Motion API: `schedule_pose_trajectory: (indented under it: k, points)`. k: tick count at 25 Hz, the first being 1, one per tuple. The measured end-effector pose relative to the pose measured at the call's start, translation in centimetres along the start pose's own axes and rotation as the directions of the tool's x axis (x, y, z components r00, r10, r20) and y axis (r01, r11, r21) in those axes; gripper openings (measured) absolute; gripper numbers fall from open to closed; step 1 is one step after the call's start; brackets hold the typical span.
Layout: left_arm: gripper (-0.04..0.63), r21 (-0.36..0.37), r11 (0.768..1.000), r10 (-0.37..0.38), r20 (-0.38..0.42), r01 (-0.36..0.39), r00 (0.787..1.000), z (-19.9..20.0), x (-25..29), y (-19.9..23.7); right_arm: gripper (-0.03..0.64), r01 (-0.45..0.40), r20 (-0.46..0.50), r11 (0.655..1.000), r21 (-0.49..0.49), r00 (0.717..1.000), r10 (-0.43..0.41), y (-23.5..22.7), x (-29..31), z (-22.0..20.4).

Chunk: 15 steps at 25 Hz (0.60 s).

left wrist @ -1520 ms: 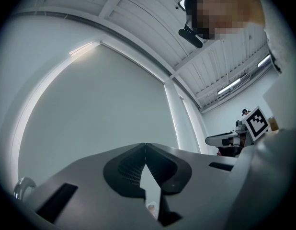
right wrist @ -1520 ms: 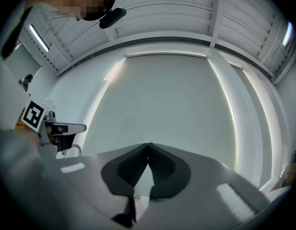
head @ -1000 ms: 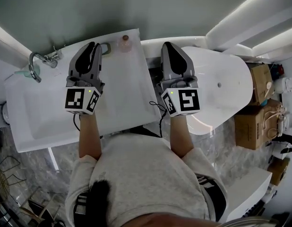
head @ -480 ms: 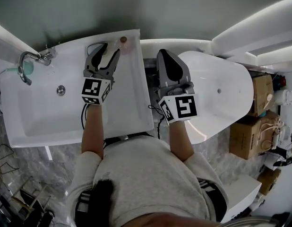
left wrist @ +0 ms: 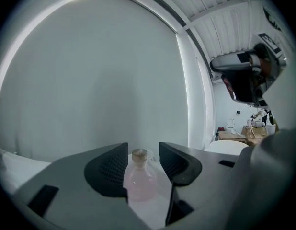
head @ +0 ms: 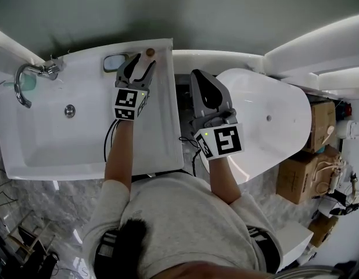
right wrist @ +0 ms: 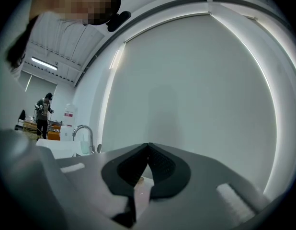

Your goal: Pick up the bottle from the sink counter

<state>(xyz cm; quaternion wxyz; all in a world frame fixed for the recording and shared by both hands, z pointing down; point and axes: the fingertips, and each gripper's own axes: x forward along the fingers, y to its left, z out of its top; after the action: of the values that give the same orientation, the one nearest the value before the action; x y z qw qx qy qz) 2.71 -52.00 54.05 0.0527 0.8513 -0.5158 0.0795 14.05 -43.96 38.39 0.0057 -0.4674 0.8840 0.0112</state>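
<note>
Clenched and empty, the right tongs (head: 199,77) hang mid-frame beside the worktop (head: 162,106); higher up, the nearer left tongs (head: 142,63), jaws opening and loose, bracket the upright pink bottle (head: 149,52) at the worktop's upper-right corner.

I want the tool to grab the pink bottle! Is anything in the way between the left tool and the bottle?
Nothing visible is. The left tool has its jaws opening, and the bottle stands right between them on the sink counter, with no other thing in the gap.
</note>
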Motion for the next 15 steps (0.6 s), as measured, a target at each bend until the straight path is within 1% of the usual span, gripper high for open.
schedule_pose_trajectory:
  k: [3, 11, 15]
  points:
    - [0.193, -0.008, 1.000, 0.020, -0.012, -0.020, 1.000, -0.9, 1.5, 0.4, 0.011, 0.004, -0.012, 1.000, 0.001, 1.000, -0.004, -0.8, 0.1, -0.7]
    - [0.198, 0.014, 0.997, 0.072, -0.061, -0.071, 0.996, -2.7, 4.3, 0.8, 0.011, 0.025, -0.041, 1.000, 0.007, 0.999, -0.025, -3.2, -0.4, -1.8]
    - [0.196, -0.002, 0.996, 0.085, -0.066, -0.086, 0.994, -3.5, 5.2, 0.8, 0.011, 0.033, -0.049, 0.999, 0.011, 0.998, -0.032, -3.9, -0.4, -2.3]
